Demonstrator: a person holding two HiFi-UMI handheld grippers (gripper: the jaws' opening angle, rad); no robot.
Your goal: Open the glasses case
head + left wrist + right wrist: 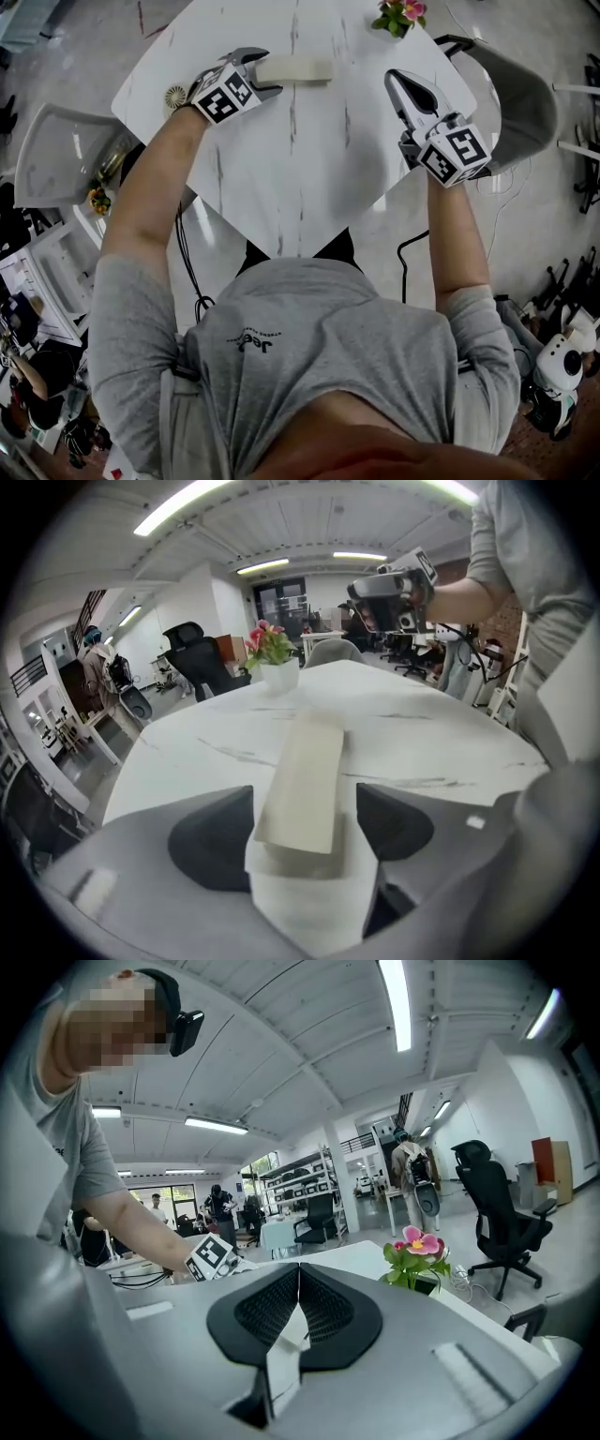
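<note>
A cream, oblong glasses case [293,68] lies shut on the white marble table [309,178], towards its far side. My left gripper [261,73] straddles the case's left end. In the left gripper view the case [305,780] runs away between the two dark pads [211,841], with a narrow gap on each side, so the jaws stand open around it. My right gripper [401,82] hovers over the table's right part, well apart from the case. Its pads [272,1312] meet along one line, shut on nothing.
A pot of pink flowers [398,14] stands at the table's far edge. A small round object [174,96] lies near the left edge. Grey chairs flank the table at left [56,150] and right [520,94]. Cables run on the floor below.
</note>
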